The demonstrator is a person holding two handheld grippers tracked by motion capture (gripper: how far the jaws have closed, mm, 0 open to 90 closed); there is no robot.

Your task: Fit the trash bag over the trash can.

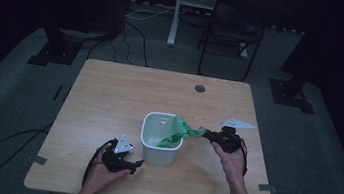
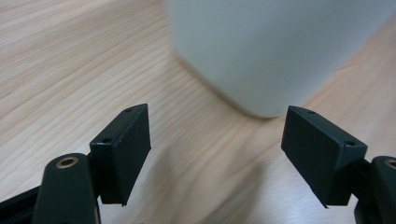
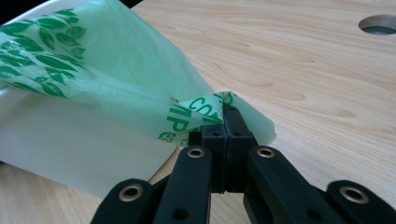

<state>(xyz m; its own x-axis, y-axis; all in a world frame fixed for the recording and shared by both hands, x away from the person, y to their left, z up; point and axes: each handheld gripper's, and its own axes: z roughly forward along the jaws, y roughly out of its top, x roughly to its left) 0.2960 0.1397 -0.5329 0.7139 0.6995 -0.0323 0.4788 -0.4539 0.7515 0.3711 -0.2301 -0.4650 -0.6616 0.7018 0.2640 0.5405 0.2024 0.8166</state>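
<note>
A thin green plastic bag (image 1: pixel 183 131) printed with darker green leaves and lettering stretches from inside a small white bin (image 1: pixel 160 138) out over the bin's right rim. The bag's far corner is pinched in the right claw (image 1: pixel 209 134), whose 2 black jaws are pressed fully together on the film; in the right gripper view the bag (image 3: pixel 116 79) fans out from the clamped jaws toward the bin (image 3: pixel 79 149). The bin stands upright near the middle of a light wooden table (image 1: pixel 110 94). The left claw (image 1: pixel 138 164) rests low over the table just to the bin's left front, jaws spread wide with nothing between them; in the left gripper view the bin's white wall (image 2: pixel 275 51) stands just ahead. A round cable hole (image 1: pixel 200 88) sits near the table's far edge.
</note>
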